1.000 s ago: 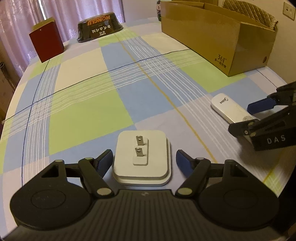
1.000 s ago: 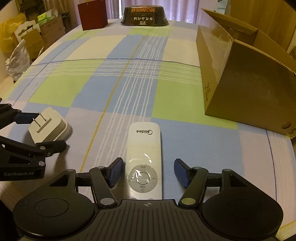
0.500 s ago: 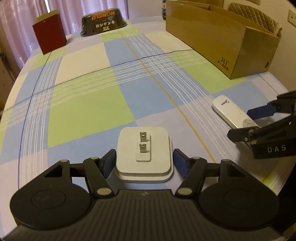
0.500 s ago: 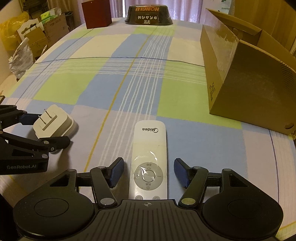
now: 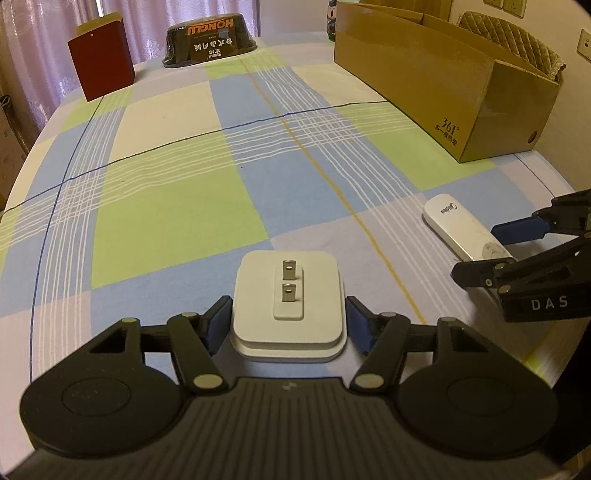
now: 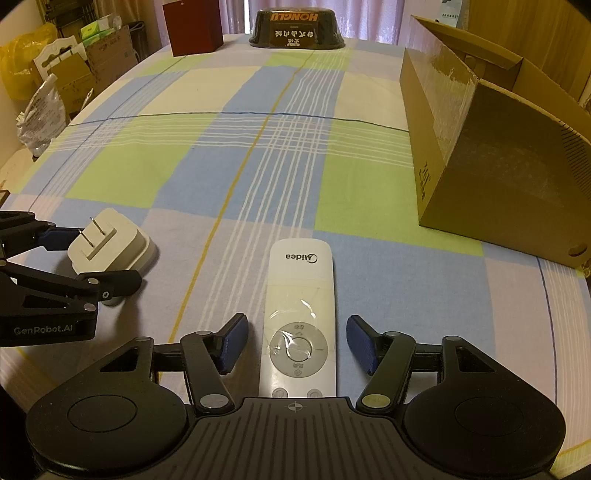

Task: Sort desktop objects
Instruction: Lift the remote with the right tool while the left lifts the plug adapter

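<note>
A white plug charger (image 5: 288,295) lies prongs-up on the checked tablecloth. My left gripper (image 5: 288,325) has both blue pads pressed against its two sides; the right wrist view shows that gripper (image 6: 103,256) around the charger (image 6: 110,240) at the left. A white Midea remote (image 6: 299,288) lies lengthwise between the fingers of my right gripper (image 6: 298,343). That gripper is open, with a gap on each side of the remote. In the left wrist view the remote (image 5: 454,225) and right gripper (image 5: 476,251) sit at the right.
An open brown cardboard box (image 6: 480,155) stands on the table's right side. A dark red box (image 6: 192,26) and a black Honglu-labelled tub (image 6: 295,27) stand at the far edge. Bags and cartons are piled beyond the left table edge.
My left gripper's fingers have narrowed onto the charger's sides. The right gripper has slid back a little along the remote, still open.
</note>
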{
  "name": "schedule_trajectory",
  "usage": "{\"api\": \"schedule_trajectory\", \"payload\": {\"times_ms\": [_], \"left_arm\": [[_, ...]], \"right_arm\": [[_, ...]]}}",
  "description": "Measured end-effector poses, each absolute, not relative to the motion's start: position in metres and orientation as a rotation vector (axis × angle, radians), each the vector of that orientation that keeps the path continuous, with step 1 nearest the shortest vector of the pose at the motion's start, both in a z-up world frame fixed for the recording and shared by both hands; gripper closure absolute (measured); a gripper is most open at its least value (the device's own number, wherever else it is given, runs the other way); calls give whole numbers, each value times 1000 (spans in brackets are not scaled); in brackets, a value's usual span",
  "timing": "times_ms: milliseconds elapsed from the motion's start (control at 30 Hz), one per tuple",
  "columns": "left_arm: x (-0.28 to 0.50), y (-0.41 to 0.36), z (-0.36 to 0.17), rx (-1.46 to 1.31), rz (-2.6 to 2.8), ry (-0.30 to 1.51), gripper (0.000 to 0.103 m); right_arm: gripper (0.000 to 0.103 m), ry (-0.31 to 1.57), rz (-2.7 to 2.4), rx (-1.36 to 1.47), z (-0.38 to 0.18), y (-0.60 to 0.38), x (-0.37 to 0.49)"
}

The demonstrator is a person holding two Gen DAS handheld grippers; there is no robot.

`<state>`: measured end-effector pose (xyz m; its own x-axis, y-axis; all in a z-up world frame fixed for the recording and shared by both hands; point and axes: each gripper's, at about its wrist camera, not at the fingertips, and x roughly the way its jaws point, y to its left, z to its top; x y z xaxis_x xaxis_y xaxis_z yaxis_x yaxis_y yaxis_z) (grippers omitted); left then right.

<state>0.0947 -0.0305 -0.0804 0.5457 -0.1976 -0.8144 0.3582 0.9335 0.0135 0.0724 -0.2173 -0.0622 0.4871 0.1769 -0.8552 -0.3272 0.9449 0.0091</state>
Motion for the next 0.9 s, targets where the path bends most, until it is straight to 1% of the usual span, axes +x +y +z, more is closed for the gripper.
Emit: {"api": "schedule_trajectory", "payload": {"times_ms": [33,67,100,567,900], "left_arm": [[95,-31,-80,187,-332,938,42],[95,-31,-80,188,-332,937,42],[95,-31,-80,188,-332,936,42],[90,-35,-75,239,-324,904,43],[77,-45,-47,260,-357,850,43]], "right_arm": [[51,1015,308,-168,-62,-217,72],[59,1013,310,-170,-61,-217,72],[63,1009,313,-171,-61,-217,72],[64,982,325,-140,-52,-218,69],[64,929,312,-117,-31,-221,54]]}}
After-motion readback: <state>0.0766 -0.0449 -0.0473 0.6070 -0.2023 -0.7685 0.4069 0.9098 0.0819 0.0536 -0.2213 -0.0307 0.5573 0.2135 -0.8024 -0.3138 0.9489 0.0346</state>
